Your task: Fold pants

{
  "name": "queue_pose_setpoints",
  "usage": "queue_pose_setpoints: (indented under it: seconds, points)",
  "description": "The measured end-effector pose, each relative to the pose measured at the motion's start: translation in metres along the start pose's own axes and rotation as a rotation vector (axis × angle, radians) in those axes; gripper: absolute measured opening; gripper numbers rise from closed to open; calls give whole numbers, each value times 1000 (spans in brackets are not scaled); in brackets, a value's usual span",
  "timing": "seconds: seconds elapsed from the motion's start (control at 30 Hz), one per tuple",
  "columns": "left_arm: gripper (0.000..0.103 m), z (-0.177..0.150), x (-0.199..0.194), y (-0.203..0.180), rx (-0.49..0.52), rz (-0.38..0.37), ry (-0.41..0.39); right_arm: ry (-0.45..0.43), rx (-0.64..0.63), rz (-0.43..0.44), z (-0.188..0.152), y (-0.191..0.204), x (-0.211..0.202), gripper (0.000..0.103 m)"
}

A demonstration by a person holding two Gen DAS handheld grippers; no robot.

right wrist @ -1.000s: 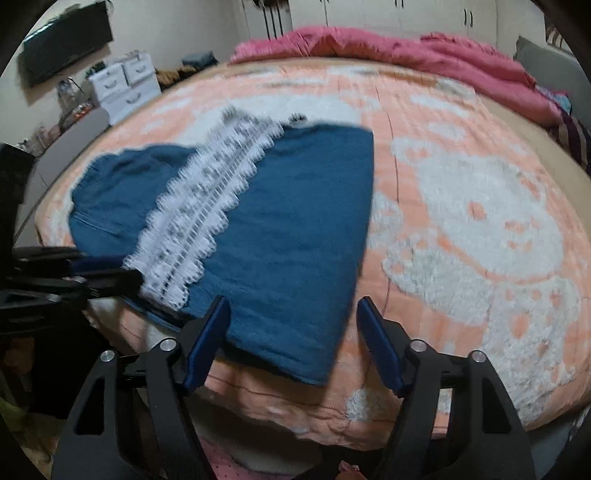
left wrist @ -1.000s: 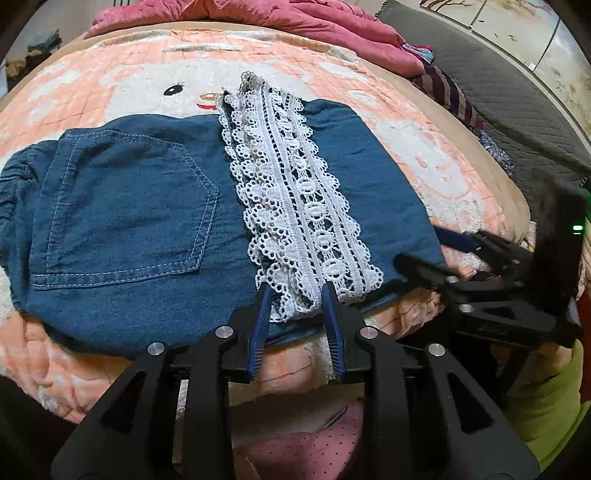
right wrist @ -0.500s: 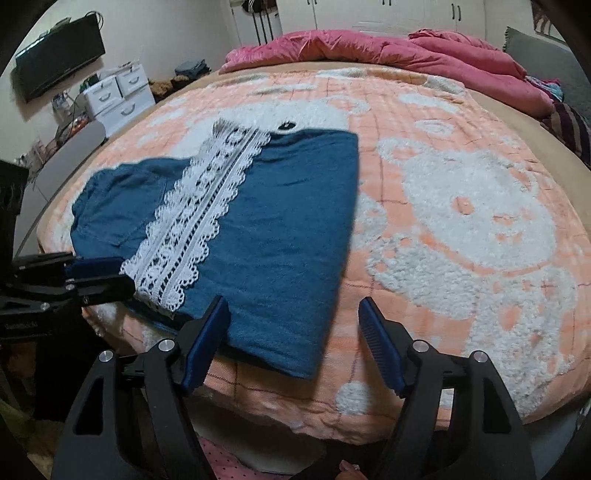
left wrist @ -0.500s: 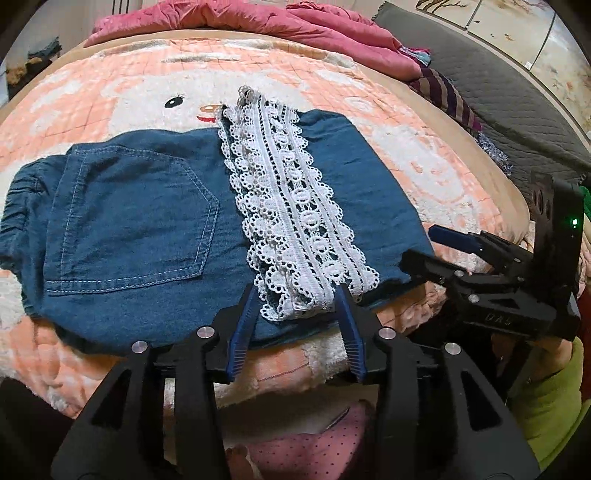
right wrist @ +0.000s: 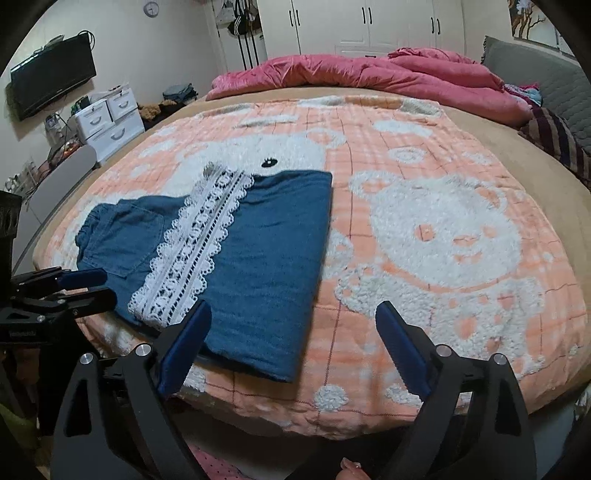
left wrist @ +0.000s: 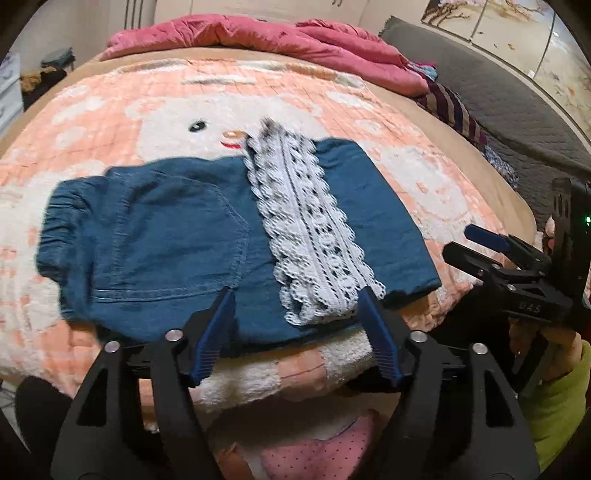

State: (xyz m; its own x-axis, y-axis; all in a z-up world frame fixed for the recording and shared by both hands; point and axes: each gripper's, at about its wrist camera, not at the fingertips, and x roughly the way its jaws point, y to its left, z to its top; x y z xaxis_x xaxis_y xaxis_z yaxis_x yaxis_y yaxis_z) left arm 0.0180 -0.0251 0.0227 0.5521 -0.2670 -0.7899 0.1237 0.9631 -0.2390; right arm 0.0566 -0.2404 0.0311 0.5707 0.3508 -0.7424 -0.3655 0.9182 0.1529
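The left wrist camera takes in the back pocket (left wrist: 177,236) and gathered waistband (left wrist: 55,221) of the denim pants (left wrist: 166,251), while the right wrist view shows instead the smooth folded-over leg panel (right wrist: 273,266) and the room beyond: a wall television (right wrist: 51,81), white drawers (right wrist: 110,118) and wardrobe doors (right wrist: 369,22). The pants lie folded at the near left part of the peach bear-patterned blanket (right wrist: 443,240), a white lace band (left wrist: 310,236) running across them from near to far. A crumpled pink quilt (right wrist: 369,77) is heaped along the far edge of the bed. Nothing lies between either tool and the cloth. The left gripper (left wrist: 295,325) hovers at the near hem with its jaws spread wide, the lace end between them, gripping nothing. The right gripper (right wrist: 291,343) likewise stands wide apart and empty over the near right corner of the fold.
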Motion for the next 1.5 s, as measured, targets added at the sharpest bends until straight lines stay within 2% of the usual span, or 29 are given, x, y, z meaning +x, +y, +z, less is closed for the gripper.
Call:
queue_pose_setpoints:
  seconds: [0.27,0.57,0.9,1.1,1.2,1.27,1.4,1.5]
  points:
    - [84,4,-25,25,-45,59,-63,-35,-25,20,9,17,-7,97]
    - [93,-1,-40,56,-98,112,-87,-39,-82,51,27,51,-1,98]
    - [93,-11,-42,100,-183,156,-78,-16,-189,86,50,100,23,98]
    - [93,-22,-39,133,-274,164,-74,9,-274,132,73,134,44,98]
    - [93,-27,-35,145,-332,113,-73,27,-310,178,89,151,55,98]
    - [92,-29,-30,151,-373,53,-66,49,-319,228,100,160,65,98]
    - [78,-29,-22,154,-419,7,-63,105,-349,311,126,185,89,98]
    - [69,-30,-17,158,-454,7,-67,175,-387,374,136,204,111,98]
